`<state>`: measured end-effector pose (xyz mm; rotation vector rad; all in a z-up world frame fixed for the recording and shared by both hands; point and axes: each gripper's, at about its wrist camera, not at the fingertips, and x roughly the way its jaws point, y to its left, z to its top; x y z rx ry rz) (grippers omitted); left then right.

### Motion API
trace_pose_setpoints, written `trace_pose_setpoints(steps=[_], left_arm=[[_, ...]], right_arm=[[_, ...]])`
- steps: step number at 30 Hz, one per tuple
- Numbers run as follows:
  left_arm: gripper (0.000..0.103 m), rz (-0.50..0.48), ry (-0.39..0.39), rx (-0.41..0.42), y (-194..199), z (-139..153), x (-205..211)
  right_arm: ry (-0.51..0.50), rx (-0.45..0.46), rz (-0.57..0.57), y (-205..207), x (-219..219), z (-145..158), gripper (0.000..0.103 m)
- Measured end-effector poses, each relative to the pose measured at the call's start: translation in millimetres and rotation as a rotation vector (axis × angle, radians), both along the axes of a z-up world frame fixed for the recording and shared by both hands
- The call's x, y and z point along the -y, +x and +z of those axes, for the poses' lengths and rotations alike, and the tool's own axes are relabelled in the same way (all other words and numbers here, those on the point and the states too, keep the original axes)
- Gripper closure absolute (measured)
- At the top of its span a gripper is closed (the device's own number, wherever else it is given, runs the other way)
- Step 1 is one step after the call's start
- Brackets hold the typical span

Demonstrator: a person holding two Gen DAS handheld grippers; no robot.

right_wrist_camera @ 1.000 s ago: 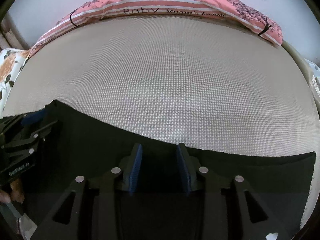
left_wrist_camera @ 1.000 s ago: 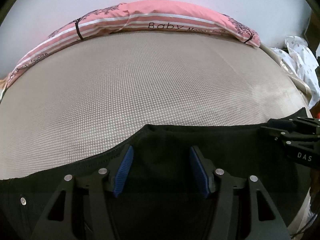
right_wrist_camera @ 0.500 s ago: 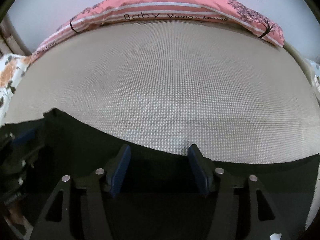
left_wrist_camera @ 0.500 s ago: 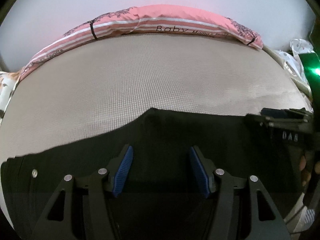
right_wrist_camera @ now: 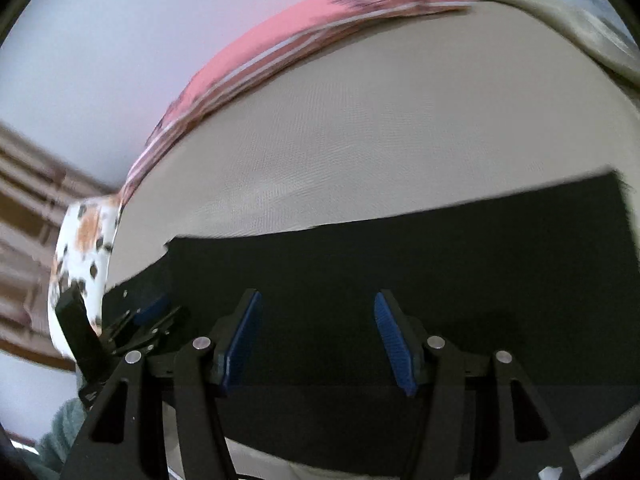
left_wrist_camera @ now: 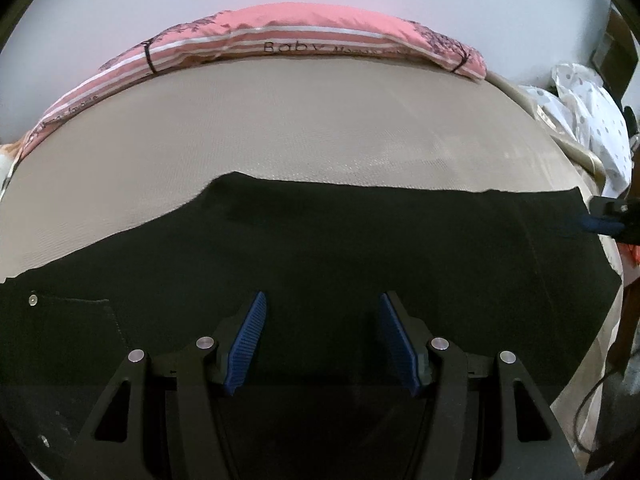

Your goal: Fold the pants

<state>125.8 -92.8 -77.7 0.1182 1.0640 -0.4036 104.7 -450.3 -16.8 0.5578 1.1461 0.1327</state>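
Now, left wrist view: black pants lie flat along the near edge of the beige mattress.
Left gripper: fingers spread wide above the cloth, holding nothing.
Far edge: a pink striped pillow.
Right wrist view: blurred and tilted; pants lie flat by the mattress's near edge.
Right gripper: fingers wide apart, empty, over the pants.

Both wrist cameras sit low and close over the black pants, facing the far pink pillow; right view tilts.
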Motion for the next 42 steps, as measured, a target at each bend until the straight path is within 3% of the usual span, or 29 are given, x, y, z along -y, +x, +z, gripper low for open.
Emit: trace_pose_setpoints(steps=[5, 10, 20, 28, 31, 32, 35, 42], left_arm=[[0.043, -0.012, 0.007, -0.019, 2, -2, 17], [0.043, -0.051, 0.003, -0.037, 1, -1, 47], [0.043, -0.190, 0.001, -0.060, -10, 2, 126], [0.043, -0.235, 0.069, -0.062, -20, -11, 160], [0.042, -0.241, 0.093, -0.041, -23, -13, 164], [0.041, -0.240, 0.098, -0.035, -23, -13, 166], [0.038, -0.227, 0.101, -0.030, -23, -15, 167], [0.036, -0.222, 0.072, -0.036, -20, -13, 156]], right_arm=[[-0.061, -0.028, -0.085, -30, 74, -3, 0.047], [-0.056, -0.071, -0.161, -57, 133, -19, 0.049], [0.037, -0.129, -0.189, -106, 208, -52, 0.055], [0.289, -0.049, -0.091, -103, 217, -74, 0.059], [0.362, -0.007, -0.082, -94, 215, -82, 0.063], [0.387, -0.001, -0.087, -90, 214, -85, 0.069], [0.397, -0.001, -0.100, -81, 208, -93, 0.089], [0.346, 0.029, -0.159, -86, 188, -70, 0.094]])
